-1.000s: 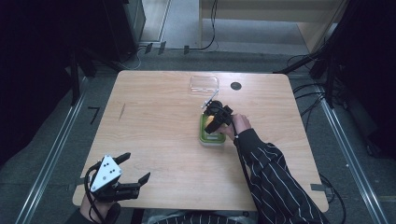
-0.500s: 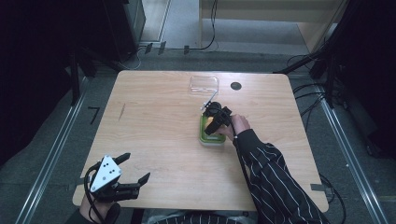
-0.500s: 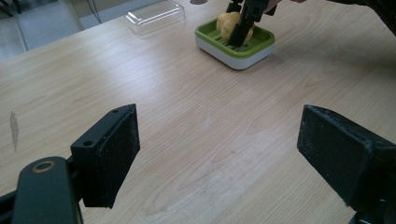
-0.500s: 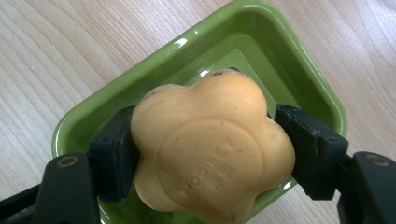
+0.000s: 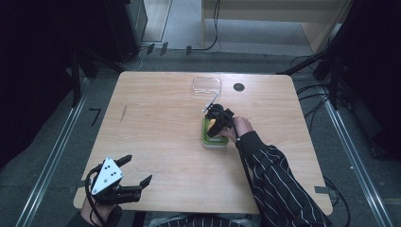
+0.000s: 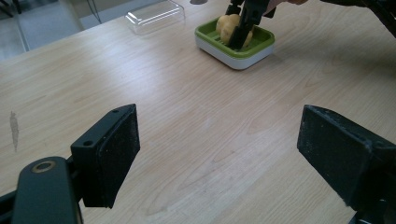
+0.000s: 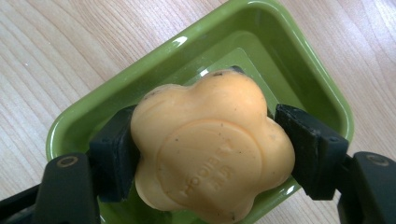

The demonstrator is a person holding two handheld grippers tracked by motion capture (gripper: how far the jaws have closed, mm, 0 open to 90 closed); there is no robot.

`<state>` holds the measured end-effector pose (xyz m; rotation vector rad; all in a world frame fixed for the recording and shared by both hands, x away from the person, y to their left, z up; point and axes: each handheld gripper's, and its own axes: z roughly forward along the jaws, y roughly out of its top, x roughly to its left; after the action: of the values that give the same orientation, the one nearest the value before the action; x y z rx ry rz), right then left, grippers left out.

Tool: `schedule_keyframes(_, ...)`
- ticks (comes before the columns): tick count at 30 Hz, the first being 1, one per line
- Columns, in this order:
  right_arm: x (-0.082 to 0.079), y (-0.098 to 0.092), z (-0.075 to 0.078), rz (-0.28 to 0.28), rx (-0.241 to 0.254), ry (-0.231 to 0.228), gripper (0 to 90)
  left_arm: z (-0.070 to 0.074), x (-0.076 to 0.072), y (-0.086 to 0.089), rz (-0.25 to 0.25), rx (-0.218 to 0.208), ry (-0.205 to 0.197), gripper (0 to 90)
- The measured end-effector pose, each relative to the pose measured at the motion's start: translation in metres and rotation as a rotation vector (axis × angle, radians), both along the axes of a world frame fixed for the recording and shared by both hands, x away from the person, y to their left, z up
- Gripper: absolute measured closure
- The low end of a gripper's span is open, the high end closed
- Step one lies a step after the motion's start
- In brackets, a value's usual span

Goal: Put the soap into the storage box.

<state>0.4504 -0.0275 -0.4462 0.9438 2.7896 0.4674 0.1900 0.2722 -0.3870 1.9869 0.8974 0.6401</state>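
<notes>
The right gripper (image 7: 205, 154) clamps its two black pads on the sides of a flower-shaped orange soap (image 7: 210, 149), held inside the green soap dish (image 7: 308, 65) with a white base; the left gripper (image 6: 219, 158) stands with its jaws spread wide and nothing between them, well apart from the dish near the table's near-left corner. The dish sits on a light wooden table (image 5: 156, 123), with a clear plastic lid (image 5: 206, 86) just beyond it and grey floor with cables around. The soap bears embossed lettering, too faint to read.
</notes>
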Motion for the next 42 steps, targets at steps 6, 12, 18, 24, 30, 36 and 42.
schedule_keyframes(6,0.000,0.000,-0.002,-0.002,-0.003,0.001,27.4,0.000,0.000,0.000,-0.002,0.000,0.001,13.6)
schedule_keyframes(12,0.000,0.001,-0.003,0.001,-0.007,0.003,27.3,0.000,0.000,0.000,-0.002,0.000,0.001,13.6)
schedule_keyframes(18,0.001,0.000,-0.004,-0.003,0.002,0.001,26.2,0.000,0.000,0.000,-0.002,0.001,0.002,13.6)
schedule_keyframes(24,0.001,-0.001,-0.002,-0.005,0.013,-0.004,25.5,0.000,0.000,0.000,-0.004,0.001,0.004,13.6)
schedule_keyframes(30,0.000,-0.002,0.001,-0.005,0.024,-0.011,17.6,0.000,0.001,0.000,-0.003,-0.001,0.002,13.6)
schedule_keyframes(36,-0.002,-0.007,0.012,-0.035,0.018,-0.015,12.9,0.000,0.001,-0.001,-0.006,-0.004,0.001,13.6)
schedule_keyframes(42,-0.009,-0.010,0.021,-0.040,0.003,-0.024,7.0,0.000,0.003,-0.002,-0.010,-0.004,-0.001,13.6)
